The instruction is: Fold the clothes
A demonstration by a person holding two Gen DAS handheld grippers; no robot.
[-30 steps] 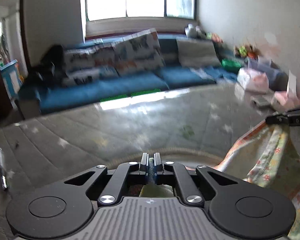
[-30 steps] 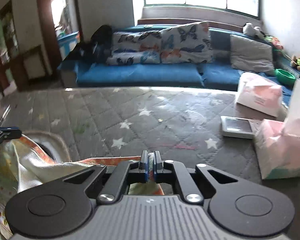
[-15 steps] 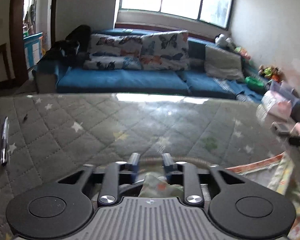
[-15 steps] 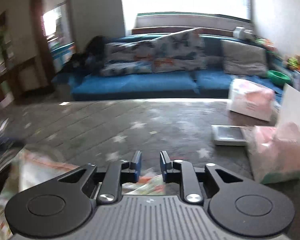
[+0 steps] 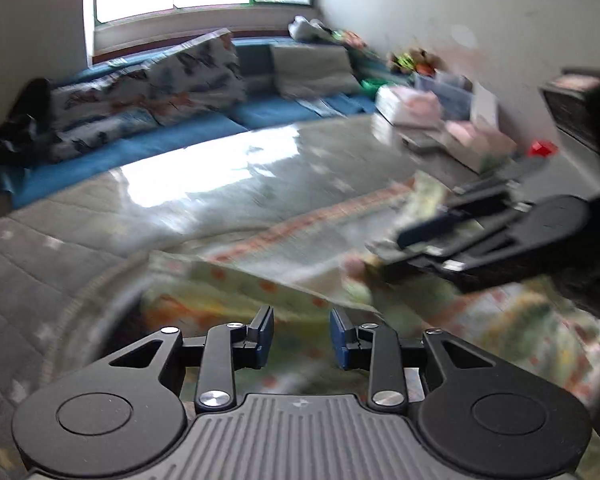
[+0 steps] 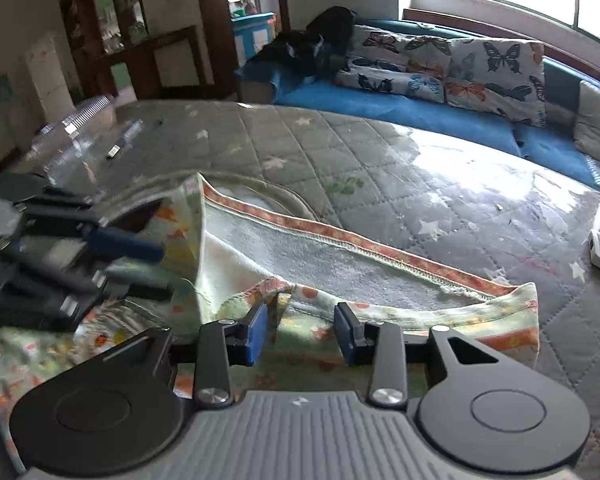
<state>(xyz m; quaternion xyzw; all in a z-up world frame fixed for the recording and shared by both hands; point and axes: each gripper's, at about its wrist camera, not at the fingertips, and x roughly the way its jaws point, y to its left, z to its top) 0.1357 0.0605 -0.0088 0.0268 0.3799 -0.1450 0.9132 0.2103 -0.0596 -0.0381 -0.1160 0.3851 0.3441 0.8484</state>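
Note:
A pale garment (image 6: pixel 340 256) with small floral print and an orange hem lies partly folded on the grey quilted mat (image 6: pixel 340 152). My right gripper (image 6: pixel 301 330) is open just above its near edge, holding nothing. My left gripper (image 5: pixel 301 338) is open too, over the same garment (image 5: pixel 260 280), which is blurred in that view. The left gripper also shows at the left of the right wrist view (image 6: pixel 132 264), and the right gripper at the right of the left wrist view (image 5: pixel 440 236), both close over the cloth.
A blue sofa (image 6: pixel 420 108) with butterfly cushions (image 6: pixel 492 68) runs behind the mat. Tissue packs and boxes (image 5: pixel 416 108) sit at the mat's right side. A pen (image 6: pixel 120 146) and a clear plastic item (image 6: pixel 80 128) lie at the far left.
Both grippers went from shut on the garment to open and let it go. Both views have swung toward each other, and the cloth now lies on the mat.

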